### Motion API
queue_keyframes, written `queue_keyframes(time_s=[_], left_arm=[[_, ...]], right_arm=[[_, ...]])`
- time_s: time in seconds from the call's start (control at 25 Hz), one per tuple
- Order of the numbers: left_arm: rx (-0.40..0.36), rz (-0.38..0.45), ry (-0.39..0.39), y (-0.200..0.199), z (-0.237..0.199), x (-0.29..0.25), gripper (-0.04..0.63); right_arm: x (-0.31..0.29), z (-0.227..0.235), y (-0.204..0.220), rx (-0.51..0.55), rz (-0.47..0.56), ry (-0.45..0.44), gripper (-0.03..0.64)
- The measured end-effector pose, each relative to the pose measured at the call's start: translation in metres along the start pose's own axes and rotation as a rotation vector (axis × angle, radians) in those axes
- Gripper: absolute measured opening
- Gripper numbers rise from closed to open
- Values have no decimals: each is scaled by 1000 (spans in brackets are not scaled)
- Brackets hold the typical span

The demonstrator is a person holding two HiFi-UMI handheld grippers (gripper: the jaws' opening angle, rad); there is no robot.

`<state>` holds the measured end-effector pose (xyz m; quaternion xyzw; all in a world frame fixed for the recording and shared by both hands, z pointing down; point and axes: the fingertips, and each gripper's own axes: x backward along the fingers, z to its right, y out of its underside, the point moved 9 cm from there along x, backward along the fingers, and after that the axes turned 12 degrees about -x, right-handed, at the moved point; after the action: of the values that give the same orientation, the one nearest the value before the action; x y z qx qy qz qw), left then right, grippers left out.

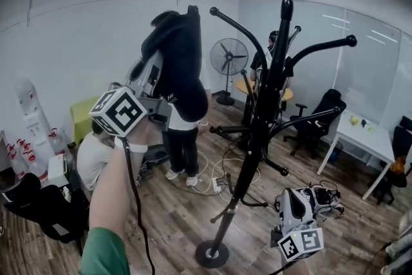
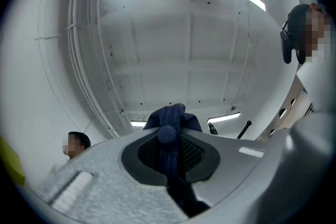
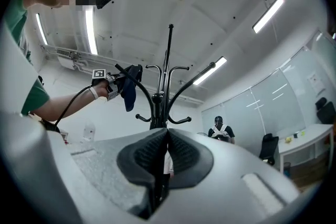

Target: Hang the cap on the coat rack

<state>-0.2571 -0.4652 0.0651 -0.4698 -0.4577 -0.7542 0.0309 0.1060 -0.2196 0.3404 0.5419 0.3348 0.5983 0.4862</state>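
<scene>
The left tongs (image 1: pixel 159 62) are clamped on the dark navy cap (image 1: pixel 177 55), pinching a fold of fabric by the crown button (image 2: pixel 168 134). They hold it high to the left of the black coat rack (image 1: pixel 265 109), near the ball tip of its upper left hook (image 1: pixel 214 10) but apart from it. The right tongs (image 3: pixel 166 139) are pressed together with nothing between them, low beside the rack's pole, to its right and above its round base (image 1: pixel 211 253). The main risk, as I judge it, lies in the grip. The cap hangs limp from a small pinch at its top, and I cannot tell which way its opening faces. It may therefore catch the hook only by an edge or the brim and slide off the smooth ball once released. The second risk is the rack itself. It stands on a narrow base with nothing steadying the pole, so a push from the cap or the tongs against that long curved hook could rock or tip it. Letting go before the fabric sits well behind the ball would drop the cap to the wooden floor (image 1: pixel 174 216) at the rack's foot
</scene>
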Motion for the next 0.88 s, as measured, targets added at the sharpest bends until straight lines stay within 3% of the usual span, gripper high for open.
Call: queue_keyframes(time_s=[0.28, 0.48, 0.64, 0.76, 0.88], left_arm=[[165, 32, 69, 21, 2, -23, 22], [210, 31, 85, 35, 12, -30, 23], [265, 15, 145, 46, 18, -40, 23], [264, -11, 188, 51, 21, -41, 23], [266, -35, 173, 61, 21, -36, 23]], right_arm=[[10, 1, -6, 25, 7, 34, 3], [17, 11, -8, 31, 8, 50, 3], [19, 15, -7, 28, -1, 53, 3], [20, 15, -5, 24, -12, 52, 3], [20, 16, -1, 18, -25, 50, 3]])
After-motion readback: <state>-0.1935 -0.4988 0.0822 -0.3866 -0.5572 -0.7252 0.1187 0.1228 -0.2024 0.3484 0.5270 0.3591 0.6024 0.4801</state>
